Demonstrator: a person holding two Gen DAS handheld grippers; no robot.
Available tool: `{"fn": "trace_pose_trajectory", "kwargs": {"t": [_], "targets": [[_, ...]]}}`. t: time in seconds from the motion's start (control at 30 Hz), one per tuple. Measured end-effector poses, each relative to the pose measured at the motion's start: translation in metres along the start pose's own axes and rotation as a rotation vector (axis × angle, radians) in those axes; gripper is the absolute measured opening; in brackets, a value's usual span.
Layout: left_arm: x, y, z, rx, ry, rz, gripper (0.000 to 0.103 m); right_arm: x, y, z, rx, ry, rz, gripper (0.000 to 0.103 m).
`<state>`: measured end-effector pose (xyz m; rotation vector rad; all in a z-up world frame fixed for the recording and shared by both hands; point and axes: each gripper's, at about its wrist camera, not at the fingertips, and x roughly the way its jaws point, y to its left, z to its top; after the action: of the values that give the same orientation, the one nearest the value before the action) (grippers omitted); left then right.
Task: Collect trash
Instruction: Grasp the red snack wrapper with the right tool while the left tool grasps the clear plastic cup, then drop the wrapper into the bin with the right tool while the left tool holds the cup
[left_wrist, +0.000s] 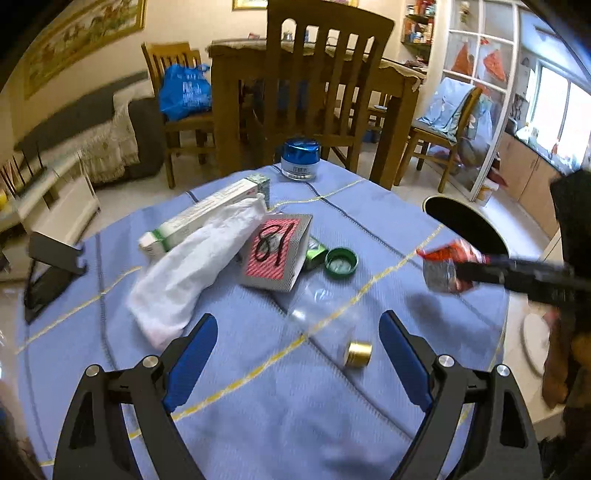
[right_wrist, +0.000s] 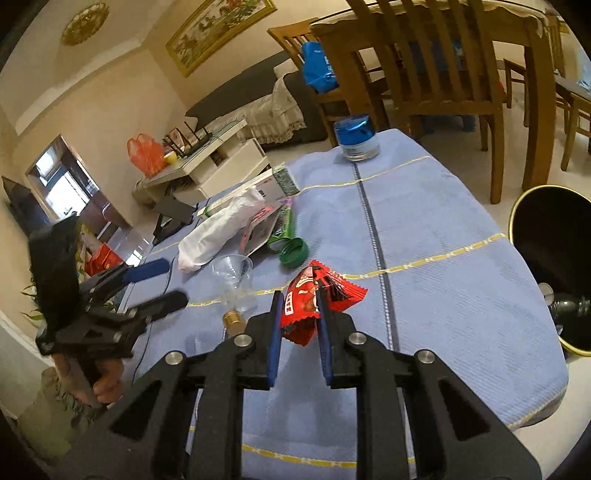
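Currently the right tool (right_wrist: 299, 314) is clamped on a red snack wrapper (right_wrist: 317, 299), which is lifted clear of the desk (right_wrist: 443, 280). The left tool (left_wrist: 297, 332) stands wide with nothing between its blue pads, above a clear plastic cup (left_wrist: 321, 310) lying on its side and a gold cap (left_wrist: 358, 353) just beside it.

The black bin (right_wrist: 550, 236) stands on the floor beyond the right edge of the desk, well apart from the wrapper.

Risks from this point:

- Wrapper slip. The pads grip only the lower end of the wrapper; most of it projects past the fingertips. A quick swing toward the bin could pull the thin foil free, and it would probably land on the desk or the floor.
- Early release. Opening before the wrapper is over the bin mouth would drop it beside the rim.
- Cup escape. The cup is light, transparent and round. Uneven pad contact could roll or squeeze it away, toward the green lid (left_wrist: 341, 261).
- Tool collision. Both tools work near each other over the same part of the desk.
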<state>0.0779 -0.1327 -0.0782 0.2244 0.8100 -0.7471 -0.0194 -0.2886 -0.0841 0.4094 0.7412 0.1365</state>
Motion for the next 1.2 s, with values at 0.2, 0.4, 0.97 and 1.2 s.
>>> {"fn": "trace_pose_trajectory", "kwargs": {"t": [0.2,0.4,0.97,1.2], "targets": [[0.034,-0.006,0.016,-0.064,0.062,-0.004,0.085,-0.001,-0.008,-0.003,0.018,-0.001,0.000,0.018],[0.063,-0.013,0.014,-0.005,0.141,0.010,0.055,-0.005,-0.016,-0.004,0.036,-0.010,-0.005,0.018],[0.001,0.008,0.015,-0.053,-0.020,0.024,0.055,-0.018,-0.032,-0.007,0.066,-0.037,-0.028,0.018],[-0.004,-0.014,0.025,-0.001,-0.035,0.002,0.055,-0.051,-0.071,-0.004,0.122,-0.111,-0.098,0.018]]}}
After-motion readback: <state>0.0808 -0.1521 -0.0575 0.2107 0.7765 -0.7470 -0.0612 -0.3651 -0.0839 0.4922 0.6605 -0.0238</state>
